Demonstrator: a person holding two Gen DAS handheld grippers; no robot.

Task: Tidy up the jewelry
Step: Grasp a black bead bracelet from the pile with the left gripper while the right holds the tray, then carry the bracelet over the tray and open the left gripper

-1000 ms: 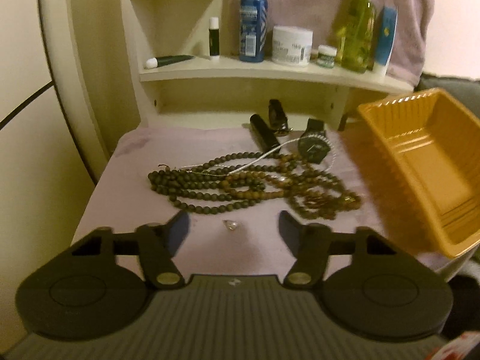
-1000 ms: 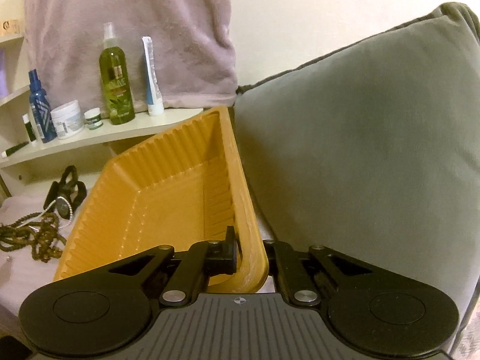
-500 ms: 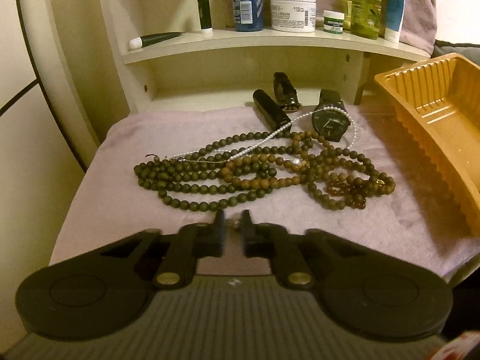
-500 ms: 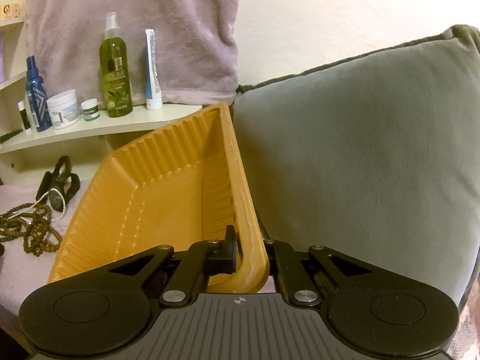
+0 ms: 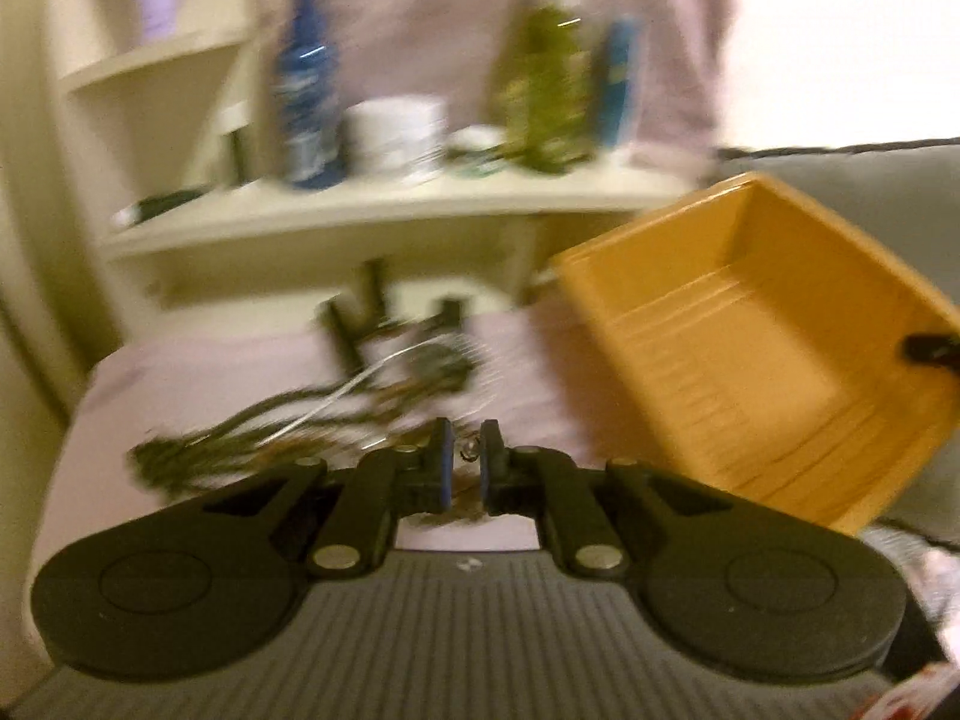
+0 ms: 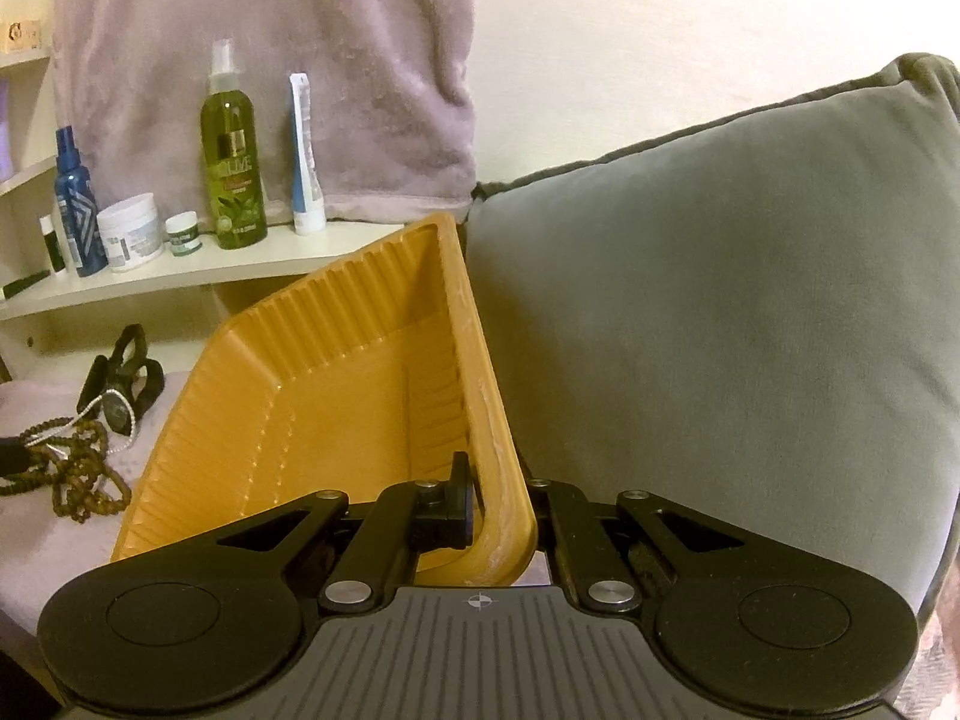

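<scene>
My left gripper (image 5: pixel 467 450) is shut on a small silvery ring (image 5: pixel 469 450) and holds it above the lilac cloth (image 5: pixel 198 384). The left wrist view is blurred by motion. A tangle of bead necklaces (image 5: pixel 288 426) and a black watch (image 5: pixel 444 360) lie on the cloth behind it. My right gripper (image 6: pixel 498 498) is shut on the near rim of the orange tray (image 6: pixel 336 396), which is tilted up on the right. The tray also shows in the left wrist view (image 5: pixel 750 360). The necklaces (image 6: pixel 72 468) and the watch (image 6: pixel 120 402) show at the left of the right wrist view.
A cream shelf (image 6: pixel 180 276) behind holds a blue spray bottle (image 6: pixel 75 210), a white jar (image 6: pixel 129 231), a green bottle (image 6: pixel 231 174) and a tube (image 6: pixel 303 156). A grey cushion (image 6: pixel 720 300) stands right of the tray. A lilac towel (image 6: pixel 270 60) hangs behind.
My left gripper shut on the small ring lying before the beads, then lifted it and swung toward the tray. The right gripper kept its hold and the tray tilted a little more.
</scene>
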